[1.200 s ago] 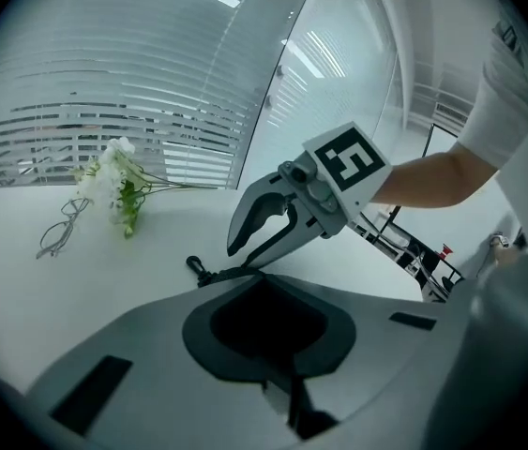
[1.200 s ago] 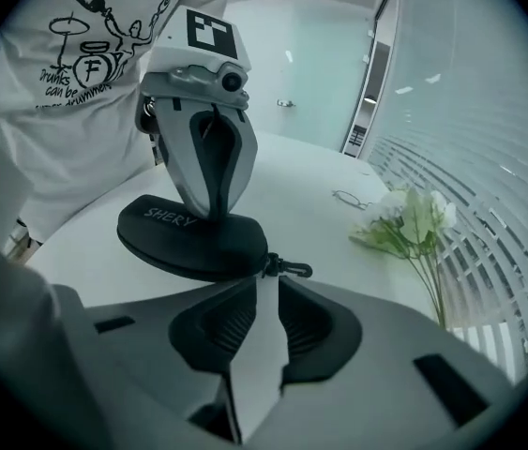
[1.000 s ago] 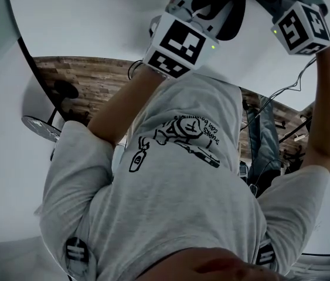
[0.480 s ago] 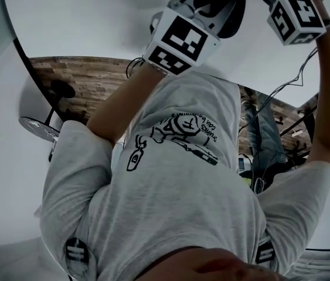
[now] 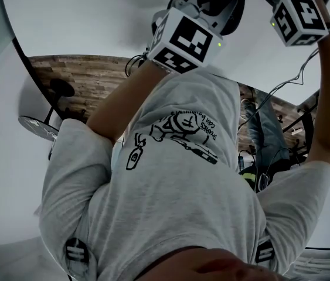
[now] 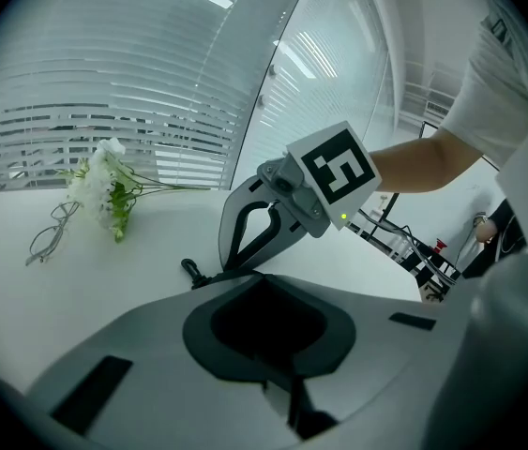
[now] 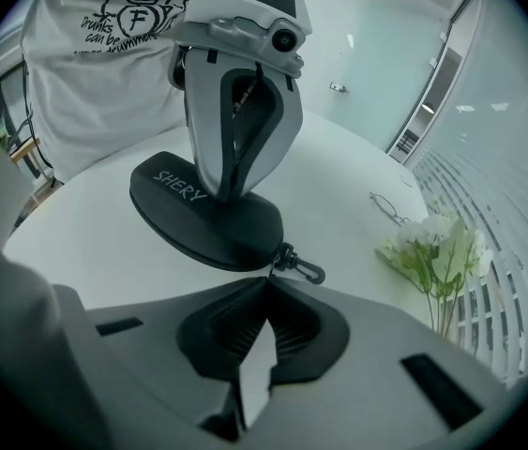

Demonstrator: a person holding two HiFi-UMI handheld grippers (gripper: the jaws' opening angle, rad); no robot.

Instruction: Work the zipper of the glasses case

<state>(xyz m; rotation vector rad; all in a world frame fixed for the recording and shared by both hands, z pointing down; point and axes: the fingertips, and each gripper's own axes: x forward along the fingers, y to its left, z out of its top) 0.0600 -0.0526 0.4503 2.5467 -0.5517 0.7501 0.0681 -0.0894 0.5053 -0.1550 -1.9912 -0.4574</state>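
A round white table (image 7: pixel 357 157) stands by a glass wall and slatted blinds (image 7: pixel 517 204).

In the right gripper view, the black case (image 7: pixel 198 223) lies near the table's near edge. The left gripper (image 7: pixel 229 193) stands upright on it, its jaws closed down on the case's top. A clasp (image 7: pixel 301 268) hangs off the case's near right end. The right gripper (image 7: pixel 265 289) has its tips pinched together on the thin pull (image 7: pixel 271 268) just beside that clasp. Farther right lie white flowers (image 7: pixel 432 247), with glasses (image 7: pixel 390 206) beyond them.

In the left gripper view, dark case fills the space between the jaws. The right gripper (image 6: pixel 231 268) leans in from the far side, its tips low at the clasp (image 6: pixel 188 270). Flowers (image 6: pixel 104 190) and glasses (image 6: pixel 48 237) sit well apart at far left.

The head view looks down a grey printed shirt (image 5: pixel 176 186) to both marker cubes at the top — the left one (image 5: pixel 185 40) and the right one (image 5: pixel 299 19) — with the case (image 5: pixel 232 13) a dark shape between them. The jaws themselves are out of sight. Wood floor (image 5: pixel 77 81) shows under the table's edge.
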